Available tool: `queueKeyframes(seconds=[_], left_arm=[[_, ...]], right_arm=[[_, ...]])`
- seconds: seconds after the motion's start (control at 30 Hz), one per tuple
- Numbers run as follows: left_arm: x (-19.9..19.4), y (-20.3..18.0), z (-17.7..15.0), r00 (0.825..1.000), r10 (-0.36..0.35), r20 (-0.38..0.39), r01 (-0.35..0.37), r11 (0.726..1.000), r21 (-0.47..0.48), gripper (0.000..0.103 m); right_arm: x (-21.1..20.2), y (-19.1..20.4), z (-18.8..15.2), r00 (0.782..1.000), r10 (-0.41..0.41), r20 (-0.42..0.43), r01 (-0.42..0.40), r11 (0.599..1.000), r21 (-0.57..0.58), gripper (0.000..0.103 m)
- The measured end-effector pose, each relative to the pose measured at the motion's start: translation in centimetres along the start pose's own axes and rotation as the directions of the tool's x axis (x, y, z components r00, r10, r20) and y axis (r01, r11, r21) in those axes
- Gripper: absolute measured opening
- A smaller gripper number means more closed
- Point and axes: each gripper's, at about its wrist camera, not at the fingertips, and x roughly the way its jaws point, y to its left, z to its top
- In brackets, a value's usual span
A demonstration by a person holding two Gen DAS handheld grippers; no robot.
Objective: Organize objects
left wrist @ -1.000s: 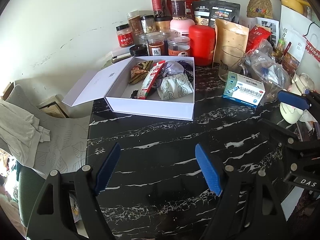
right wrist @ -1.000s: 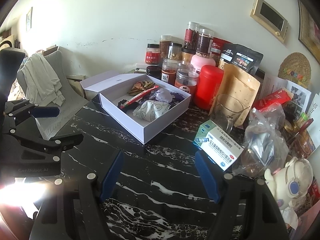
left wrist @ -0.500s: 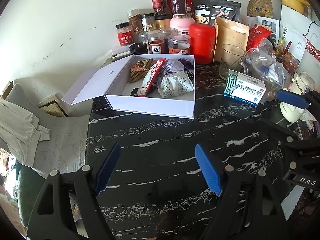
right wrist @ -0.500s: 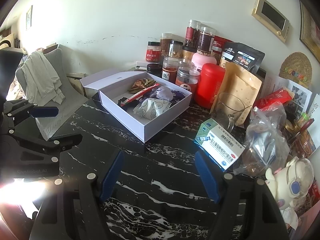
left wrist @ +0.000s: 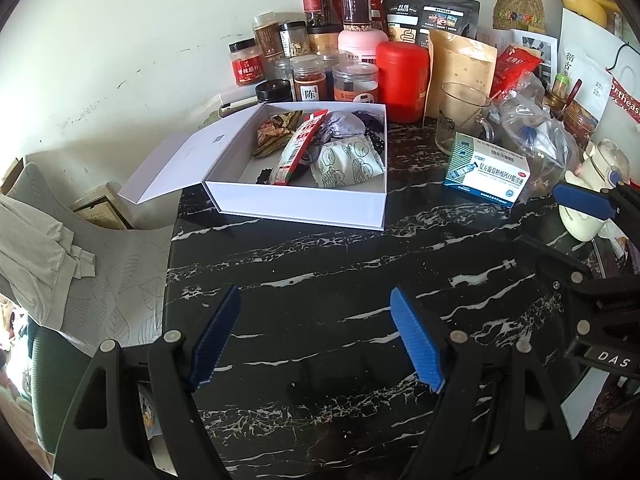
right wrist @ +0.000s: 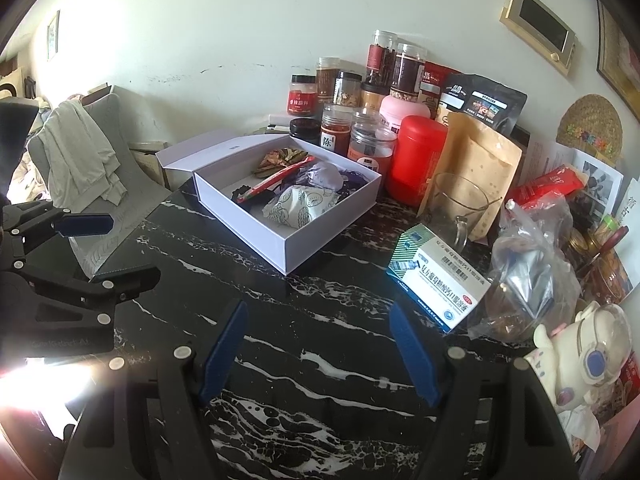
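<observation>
While a white box (left wrist: 304,200) sits open near the back left of the black marbled counter (left wrist: 340,280), its lid (left wrist: 188,160) folded flat out past the counter's left edge, a jumble of snack packets fills it: a patterned white pouch (left wrist: 348,160), a long red packet (left wrist: 298,148) lying diagonally, a brown wrapper (left wrist: 274,132) and a pale purple bag (left wrist: 344,126). To the box's right and apart from it, a blue-and-white medicine carton (right wrist: 438,276) lies on the stone, just in front of a clear glass mug (right wrist: 456,204) and touching a crumpled clear plastic bag (right wrist: 532,264). Behind the box, a red canister (left wrist: 402,76), a kraft paper pouch (left wrist: 460,68), a black foil pouch (left wrist: 432,16) and a cluster of spice jars (left wrist: 316,76) crowd against the white wall. A cream teapot-shaped figure (right wrist: 584,348) stands at the counter's far right. Both tools hover over bare stone in the foreground, well short of the box and carton: the left tool (left wrist: 316,336) has its blue pads spread wide with nothing between them, and the right tool (right wrist: 320,348) likewise gapes empty. Off the counter's left side, a grey chair (right wrist: 100,184) carries a draped pale garment (right wrist: 80,152).
</observation>
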Motion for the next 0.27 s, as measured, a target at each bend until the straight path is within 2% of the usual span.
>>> queueKeyframes(seconds=[0.27], left_arm=[[0.71,-0.92,-0.47,1.0,-0.008,-0.01,0.008,1.0,0.011,0.076]], right_arm=[[0.41,-0.6,-1.07,1.0,-0.015,-0.022,0.015,1.0,0.024,0.074]])
